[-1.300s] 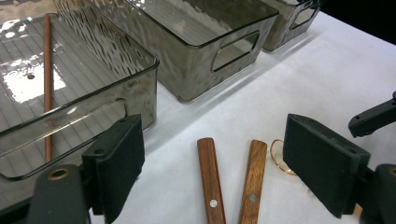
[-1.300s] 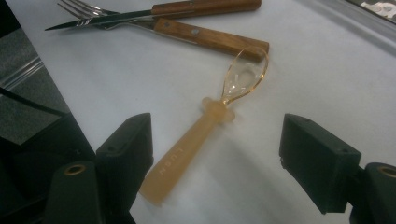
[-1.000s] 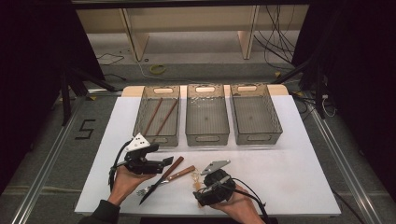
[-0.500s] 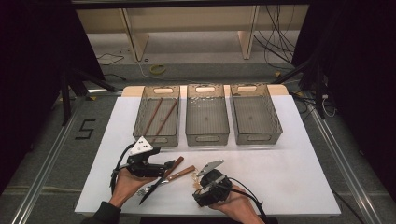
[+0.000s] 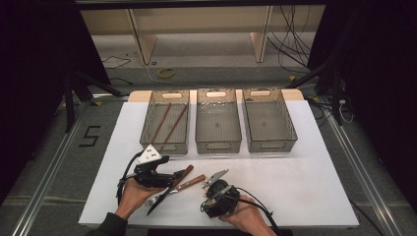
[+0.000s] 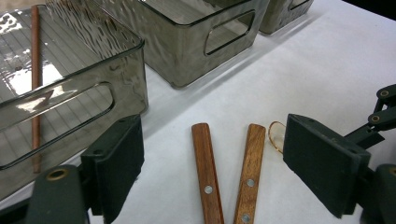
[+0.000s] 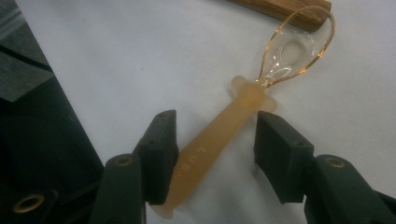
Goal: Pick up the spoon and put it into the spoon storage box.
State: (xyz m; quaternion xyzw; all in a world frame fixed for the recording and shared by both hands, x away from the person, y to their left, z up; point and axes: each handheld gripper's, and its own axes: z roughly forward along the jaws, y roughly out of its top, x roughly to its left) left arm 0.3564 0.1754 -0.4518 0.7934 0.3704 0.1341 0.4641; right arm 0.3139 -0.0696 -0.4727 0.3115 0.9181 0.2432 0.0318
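Right gripper jaws just closing around amber spoon, unpressed, bare table rightward, left gripper open.

A white tabletop stands on grey floor. Beyond it, pale wooden shelving and loose cables; black curtains darken both sides.

Three bins stand in a row on the white surface. Near the left bin, the left tongs hover over two wooden-handled utensils; the right tongs sit just beside them.
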